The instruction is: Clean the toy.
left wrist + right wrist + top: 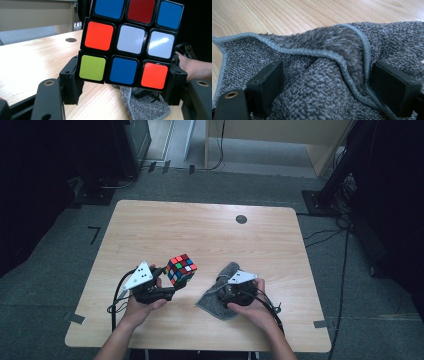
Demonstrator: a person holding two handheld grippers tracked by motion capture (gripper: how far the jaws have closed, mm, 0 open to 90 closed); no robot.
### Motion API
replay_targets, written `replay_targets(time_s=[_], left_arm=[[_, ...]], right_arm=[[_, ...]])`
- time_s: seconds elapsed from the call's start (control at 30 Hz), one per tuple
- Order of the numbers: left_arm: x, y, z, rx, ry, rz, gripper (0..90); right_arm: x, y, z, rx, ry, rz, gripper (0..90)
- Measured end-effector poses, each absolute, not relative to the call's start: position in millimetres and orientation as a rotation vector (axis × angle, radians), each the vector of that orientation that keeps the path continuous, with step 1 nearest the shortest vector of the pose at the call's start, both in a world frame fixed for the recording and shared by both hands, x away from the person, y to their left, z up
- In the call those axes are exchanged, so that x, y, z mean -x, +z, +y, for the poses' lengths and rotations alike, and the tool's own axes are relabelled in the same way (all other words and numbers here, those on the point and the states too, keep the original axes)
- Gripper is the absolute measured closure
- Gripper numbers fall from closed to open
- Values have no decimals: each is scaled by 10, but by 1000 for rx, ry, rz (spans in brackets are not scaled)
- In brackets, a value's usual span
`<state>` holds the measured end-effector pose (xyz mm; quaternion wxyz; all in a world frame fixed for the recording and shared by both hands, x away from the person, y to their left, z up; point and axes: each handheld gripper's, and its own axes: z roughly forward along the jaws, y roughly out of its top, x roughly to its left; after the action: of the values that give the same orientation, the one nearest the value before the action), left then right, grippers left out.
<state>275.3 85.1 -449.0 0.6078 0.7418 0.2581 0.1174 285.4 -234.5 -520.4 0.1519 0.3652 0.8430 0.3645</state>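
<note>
while left gripper (172, 285) clamps cube (181, 268), right gripper (327, 82) open over cloth (322, 100)

The cube (130, 42) shows red, white, blue, green and possibly orange stickers; the cloth (322, 82) is speckled grey.

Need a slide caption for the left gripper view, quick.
Left tool shut on a scrambled puzzle cube above the wooden table.

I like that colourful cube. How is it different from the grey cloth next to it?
The cube has hard, shiny stickers in many colours; the cloth is soft, fuzzy and all grey. The cube is held up off the table in the shut left gripper; the cloth lies rumpled on the table between the right gripper's open jaws.
</note>
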Motion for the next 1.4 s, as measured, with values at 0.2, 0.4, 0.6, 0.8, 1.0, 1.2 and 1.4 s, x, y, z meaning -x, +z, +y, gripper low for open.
replay_targets(time_s=[0.2,0.4,0.6,0.8,1.0,1.2,1.4], left_arm=[[-2729,-4518,838,-1730,268,592,326],[-2735,-4517,860,-1724,273,602,327],[-2731,-4557,826,-1764,294,609,327],[-2731,-4571,781,-1767,284,617,328],[-2692,-4571,687,-1791,288,568,328],[-2596,-4620,507,-1880,329,485,328],[-2511,-4601,419,-1897,348,430,330]], right_arm=[[-2834,-5233,-2373,-1039,1082,2399,144],[-2807,-5220,-2413,-1166,1077,2266,531],[-2782,-5209,-2440,-1243,1061,2175,732],[-2701,-4937,-2455,-1230,1191,2083,755],[-2514,-4430,-2412,-1175,1472,1943,751],[-2334,-4120,-2217,-1045,1654,1931,744],[-2273,-4114,-2036,-955,1736,2011,736]])
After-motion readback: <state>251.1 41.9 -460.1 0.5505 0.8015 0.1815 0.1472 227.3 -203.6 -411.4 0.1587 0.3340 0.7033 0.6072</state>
